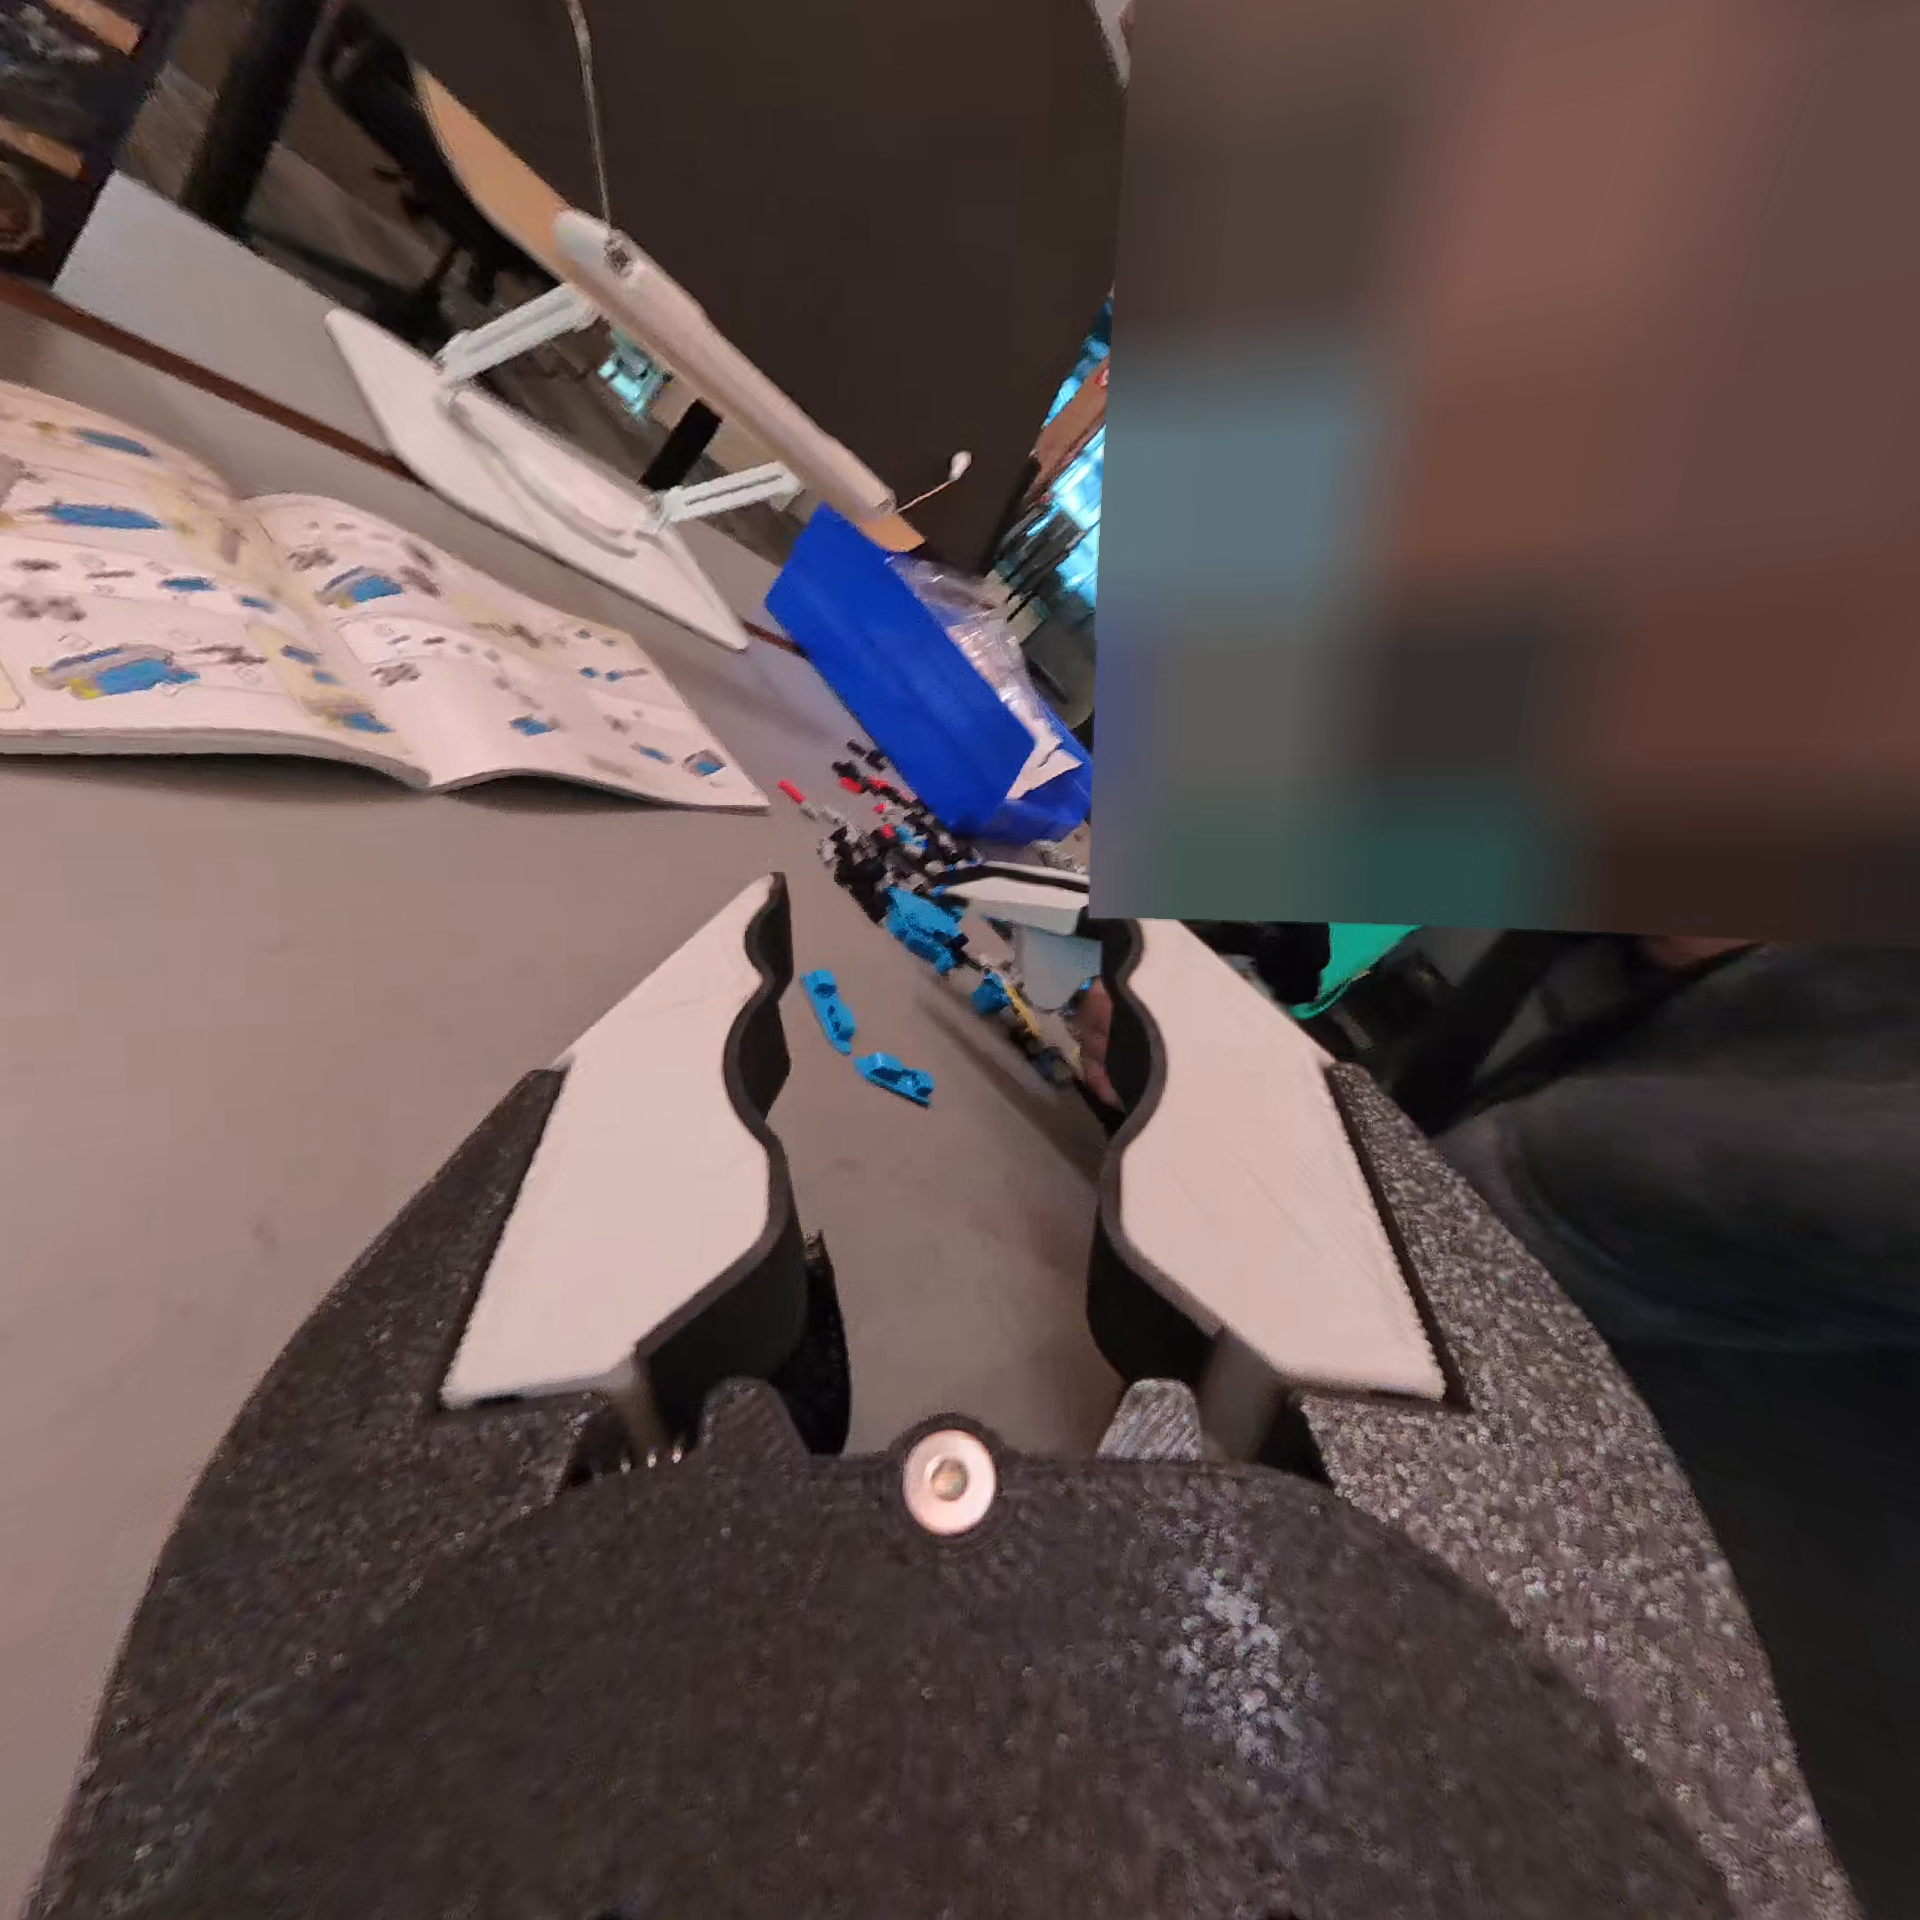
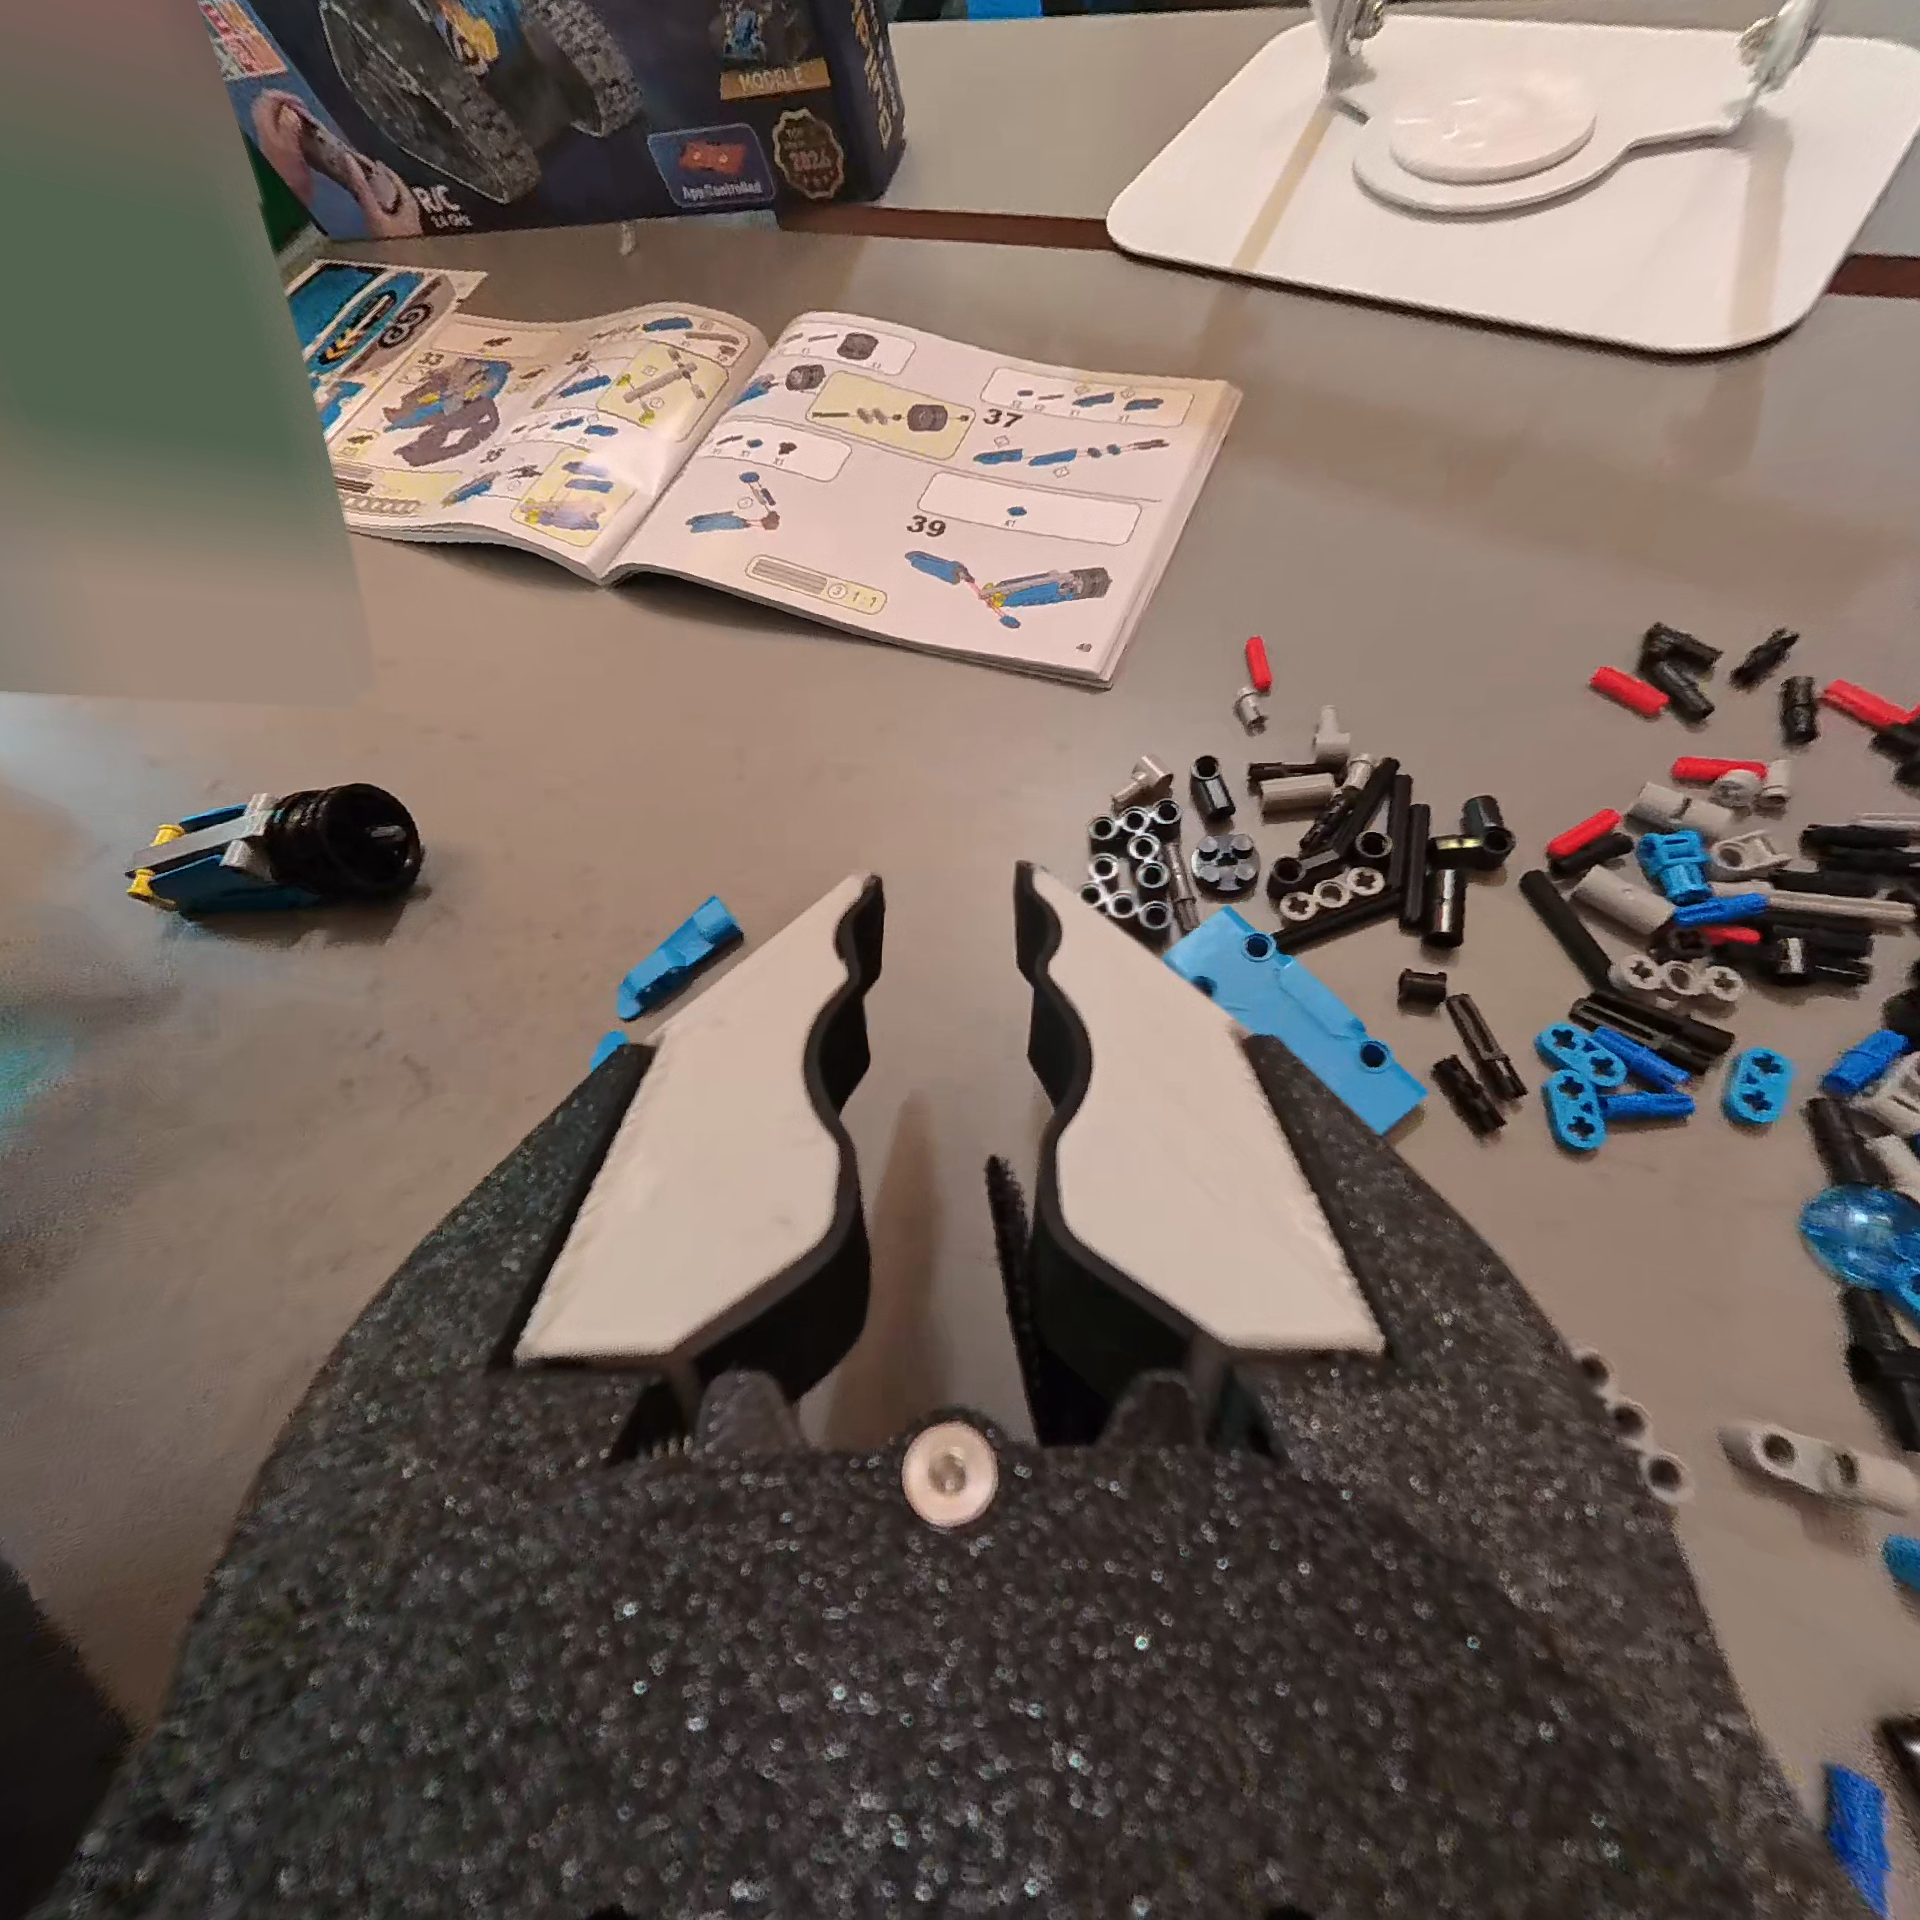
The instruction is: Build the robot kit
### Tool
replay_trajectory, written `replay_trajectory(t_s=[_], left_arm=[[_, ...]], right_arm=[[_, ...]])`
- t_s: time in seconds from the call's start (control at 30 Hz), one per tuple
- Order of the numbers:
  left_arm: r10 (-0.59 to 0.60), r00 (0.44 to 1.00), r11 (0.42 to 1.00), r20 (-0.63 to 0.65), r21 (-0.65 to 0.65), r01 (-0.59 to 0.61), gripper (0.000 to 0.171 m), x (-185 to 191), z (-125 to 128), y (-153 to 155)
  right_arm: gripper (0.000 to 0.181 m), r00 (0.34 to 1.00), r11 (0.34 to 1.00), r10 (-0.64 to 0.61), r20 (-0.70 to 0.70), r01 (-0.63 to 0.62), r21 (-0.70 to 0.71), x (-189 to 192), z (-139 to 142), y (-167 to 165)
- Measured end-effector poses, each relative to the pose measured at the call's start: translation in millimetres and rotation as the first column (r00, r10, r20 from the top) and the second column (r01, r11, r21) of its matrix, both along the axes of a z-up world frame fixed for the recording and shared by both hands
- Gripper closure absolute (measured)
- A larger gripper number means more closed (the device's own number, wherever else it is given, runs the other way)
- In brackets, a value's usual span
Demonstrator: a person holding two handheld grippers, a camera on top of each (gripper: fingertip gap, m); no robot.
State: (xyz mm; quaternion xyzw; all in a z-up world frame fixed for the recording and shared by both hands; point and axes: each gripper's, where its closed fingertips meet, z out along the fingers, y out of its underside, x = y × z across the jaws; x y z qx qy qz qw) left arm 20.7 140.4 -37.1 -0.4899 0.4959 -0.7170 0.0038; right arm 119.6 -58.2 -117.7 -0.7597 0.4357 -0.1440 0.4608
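Observation:
My left gripper (image 1: 951, 914) is open and empty, held low over the grey table (image 1: 312, 987). Two small blue pieces (image 1: 831, 1003) lie just ahead between its fingers. My right gripper (image 2: 948, 883) is open and empty above the table (image 2: 727, 758). A blue flat panel (image 2: 1299, 1013) lies by its right finger. A small blue piece (image 2: 681, 951) lies by its left finger. A small built piece with a black wheel (image 2: 291, 847), blue and yellow parts, lies to the left. A pile of black, grey, red and blue building pieces (image 2: 1662, 883) is spread at the right.
An open instruction booklet (image 2: 790, 468) lies ahead of the right gripper and also shows in the left wrist view (image 1: 312, 634). A printed box (image 2: 561, 104) stands at the back. A white stand base (image 2: 1507, 177) sits back right. A blue box (image 1: 904, 675) stands by the pile. Spacing between my two grippers at the tips: around 25 cm.

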Motion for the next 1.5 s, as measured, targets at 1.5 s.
replay_trajectory(t_s=[1.5], left_arm=[[-0.131,0.991,0.854,0.019,0.51,0.103,0.103,6.4,-44.3,-32.6]], right_arm=[[0.158,0.983,0.959,0.004,-0.186,-0.056,-0.279,27.2,-17.5,-108.5]])
